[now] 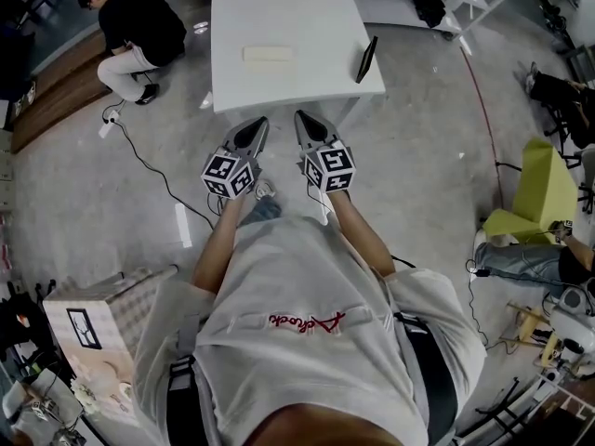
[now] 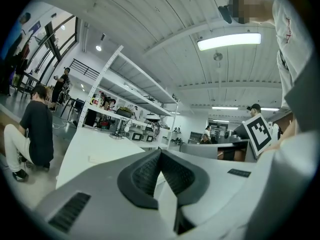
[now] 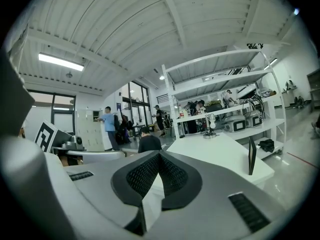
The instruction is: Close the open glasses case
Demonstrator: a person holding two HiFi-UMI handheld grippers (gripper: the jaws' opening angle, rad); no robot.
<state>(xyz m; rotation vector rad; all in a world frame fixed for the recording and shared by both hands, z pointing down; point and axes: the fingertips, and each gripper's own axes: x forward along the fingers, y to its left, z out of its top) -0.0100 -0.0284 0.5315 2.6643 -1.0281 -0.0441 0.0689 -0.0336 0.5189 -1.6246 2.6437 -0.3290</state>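
Observation:
A white table (image 1: 279, 7) stands just ahead of me. On it lies a flat cream-coloured oblong (image 1: 268, 54), which may be the glasses case; I cannot tell whether it is open. A thin dark item (image 1: 366, 59) stands upright near the table's right front corner, also seen as the dark item (image 3: 251, 155) in the right gripper view. My left gripper (image 1: 256, 126) and right gripper (image 1: 309, 119) are side by side over the floor, short of the table's front edge, pointing level at it. Both are shut and hold nothing: left gripper (image 2: 160, 151), right gripper (image 3: 159, 154).
A person in black (image 1: 139, 26) crouches on the floor left of the table, with a cable (image 1: 149, 161) running from there. A cardboard box (image 1: 102, 333) sits at lower left and a green chair (image 1: 544, 189) at right. White shelving (image 3: 225, 109) stands behind the table.

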